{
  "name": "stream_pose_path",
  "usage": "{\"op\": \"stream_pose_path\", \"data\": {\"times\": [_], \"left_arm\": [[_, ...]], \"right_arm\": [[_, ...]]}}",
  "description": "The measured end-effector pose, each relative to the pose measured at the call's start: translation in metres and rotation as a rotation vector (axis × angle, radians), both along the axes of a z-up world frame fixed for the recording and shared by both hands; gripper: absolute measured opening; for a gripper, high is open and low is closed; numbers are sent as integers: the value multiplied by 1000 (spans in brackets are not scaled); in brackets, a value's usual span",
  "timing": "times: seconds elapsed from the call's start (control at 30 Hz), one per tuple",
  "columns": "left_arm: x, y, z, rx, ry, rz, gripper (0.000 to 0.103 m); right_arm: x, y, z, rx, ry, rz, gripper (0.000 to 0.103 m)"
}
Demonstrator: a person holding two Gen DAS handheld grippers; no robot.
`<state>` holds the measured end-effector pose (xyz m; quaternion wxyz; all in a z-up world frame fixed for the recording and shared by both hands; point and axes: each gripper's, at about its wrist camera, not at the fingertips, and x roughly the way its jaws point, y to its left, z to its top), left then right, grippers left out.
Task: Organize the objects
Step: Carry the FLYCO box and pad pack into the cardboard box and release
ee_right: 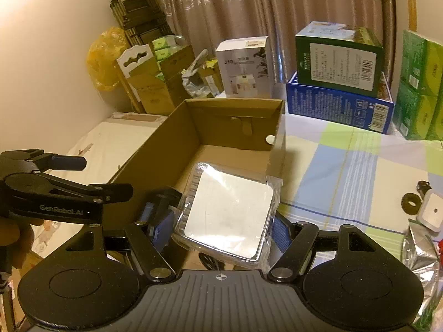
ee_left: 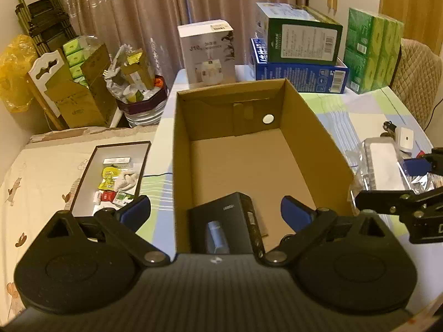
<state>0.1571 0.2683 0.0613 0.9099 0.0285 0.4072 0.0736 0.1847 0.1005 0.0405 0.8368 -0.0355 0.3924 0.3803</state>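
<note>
A square white item sealed in clear crinkled plastic wrap (ee_right: 228, 214) sits clamped between the blue-padded fingers of the right gripper (ee_right: 221, 231), tilted, hanging over the near right corner of the open cardboard box (ee_right: 171, 144). In the left wrist view the same wrapped packet (ee_left: 383, 166) shows at three o'clock, just outside the box's right wall (ee_left: 313, 138).

The box is plain brown corrugated card, rectangular, with a round hole in its far wall. On its floor at six o'clock lies a matte black carton (ee_left: 229, 228) with a pale cylinder printed on its top face. The left gripper (ee_left: 216, 211) hangs above that carton with its fingers spread wide, grasping nothing.

The box rests on a tablecloth (ee_right: 346, 160) of pastel checks and stripes. Beyond it, at twelve o'clock, stands a white printed carton (ee_left: 207, 52); toward one o'clock a green box (ee_right: 337, 58) is stacked on a blue one (ee_right: 337, 108), with green tissue packs (ee_right: 420, 88) at two o'clock. A crumpled silver foil bag (ee_right: 420, 260) lies at four o'clock.
</note>
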Motion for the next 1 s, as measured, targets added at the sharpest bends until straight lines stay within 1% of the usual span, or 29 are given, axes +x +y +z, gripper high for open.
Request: {"op": "stream_pose_path", "data": {"times": [0.2,0.37,0.43,0.5,0.63,0.8,1.0], "left_arm": [[-8,9,10,11,-15,22,99],[-13,12,12,20,-18,33,99],[-14,14,11,20,-12,38,99],[-15,15,9,19,-8,44,99],[-21,17,7,10,-8,60,99],[-30,9,14,-7,-31,66,99],[-41,-14,33,-17,-79,46,99]], "right_arm": [[-2,12,3,23,14,31,69],[1,18,-1,50,27,16,70],[4,18,-5,70,47,1,75],[6,13,-4,98,35,-12,78],[7,2,4,130,25,-37,79],[2,-24,15,130,0,-84,79],[-14,-87,21,116,-36,-188,79]]}}
